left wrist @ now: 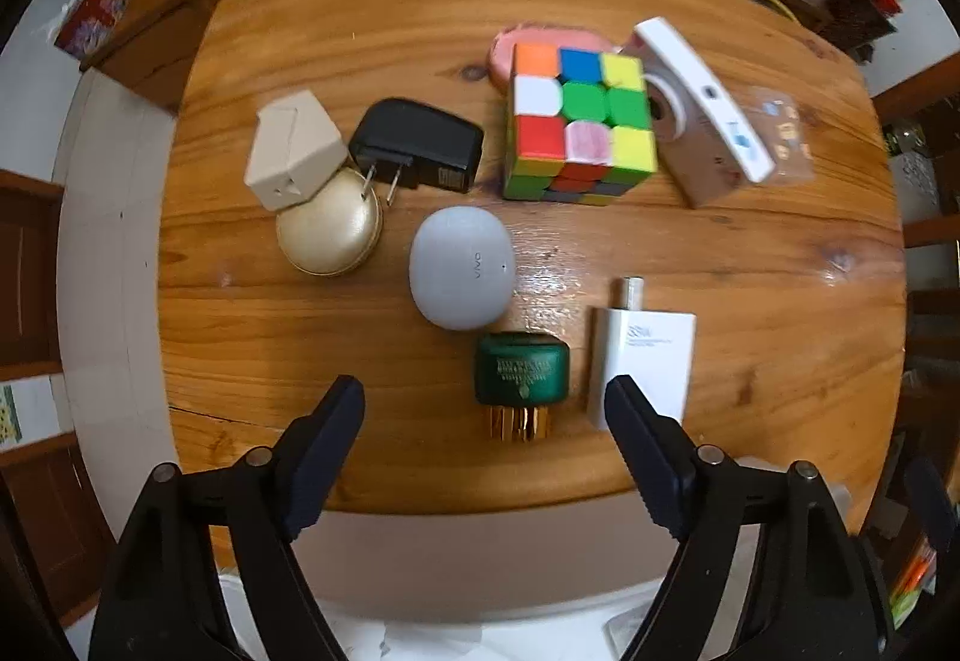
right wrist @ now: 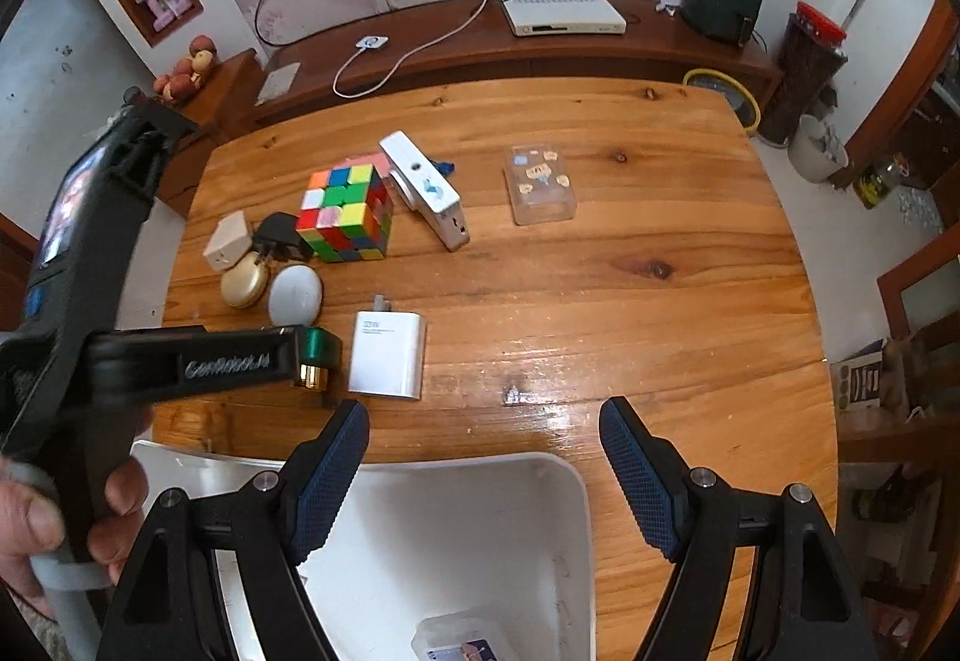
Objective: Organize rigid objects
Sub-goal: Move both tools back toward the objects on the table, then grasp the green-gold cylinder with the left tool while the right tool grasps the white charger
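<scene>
Spread wide with nothing between its fingers, the left hand-held gripper (left wrist: 483, 403) hangs pointing down over the near edge of the bench (left wrist: 750, 265); the green bottle (left wrist: 521, 370) lies right in its gap, gold cap toward the camera, long axis running along the fingers' reach. Right hand-held gripper (right wrist: 483, 421), also spread and empty, sits over the white bin (right wrist: 558, 481), farther from the bottle, so I judge the left nearer

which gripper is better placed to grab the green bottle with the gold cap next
Left. The left gripper hangs open almost over the green bottle, while the right gripper sits open over the white bin, further off.
</scene>
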`<state>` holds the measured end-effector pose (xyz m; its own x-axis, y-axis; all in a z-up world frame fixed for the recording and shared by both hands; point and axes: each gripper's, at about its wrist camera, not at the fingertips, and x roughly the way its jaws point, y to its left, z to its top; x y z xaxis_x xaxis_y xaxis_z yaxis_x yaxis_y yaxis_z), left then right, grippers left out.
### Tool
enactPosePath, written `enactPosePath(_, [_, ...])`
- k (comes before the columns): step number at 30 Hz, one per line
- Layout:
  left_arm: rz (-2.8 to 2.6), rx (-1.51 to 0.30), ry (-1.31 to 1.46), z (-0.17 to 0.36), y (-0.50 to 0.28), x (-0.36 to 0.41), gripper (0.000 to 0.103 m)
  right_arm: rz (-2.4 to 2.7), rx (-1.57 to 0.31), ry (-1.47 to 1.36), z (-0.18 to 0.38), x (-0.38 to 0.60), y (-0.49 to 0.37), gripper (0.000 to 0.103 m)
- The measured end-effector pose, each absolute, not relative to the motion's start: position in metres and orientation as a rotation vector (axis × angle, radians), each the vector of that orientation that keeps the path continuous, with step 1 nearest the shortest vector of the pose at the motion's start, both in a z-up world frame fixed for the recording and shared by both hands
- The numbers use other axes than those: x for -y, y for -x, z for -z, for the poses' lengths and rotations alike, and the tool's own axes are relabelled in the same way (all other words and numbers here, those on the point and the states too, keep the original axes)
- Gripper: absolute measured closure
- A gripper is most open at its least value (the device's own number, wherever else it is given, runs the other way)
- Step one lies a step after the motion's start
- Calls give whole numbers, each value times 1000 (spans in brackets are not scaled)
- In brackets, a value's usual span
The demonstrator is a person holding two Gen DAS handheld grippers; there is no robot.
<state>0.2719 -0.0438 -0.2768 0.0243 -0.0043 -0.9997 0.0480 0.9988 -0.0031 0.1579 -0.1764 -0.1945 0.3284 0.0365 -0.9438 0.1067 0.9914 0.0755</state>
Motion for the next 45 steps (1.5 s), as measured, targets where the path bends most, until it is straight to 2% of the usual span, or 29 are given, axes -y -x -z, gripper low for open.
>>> enactPosePath(3, [28,-1579,-25,290,-276,44,26,44,-1247,-138,200,178,-158,23])
enactPosePath(8, [13,-1606,-17,304,-279,46,27,40,-1263,-145,207,179,-161,23])
enactPosePath(14, [24,-1640,41,315,-282,49,48,36,-1286,-138,216,177,-167,23])
enactPosePath(16, [42,-1648,78,318,-281,49,60,31,-1294,-138,220,176,-169,23])
enactPosePath(30, [-4,-1603,122,311,-269,9,60,-2,-1398,-135,257,145,-207,23])
enactPosePath(45, [9,-1503,140,254,-247,-32,60,42,-1550,-69,310,107,-244,23])
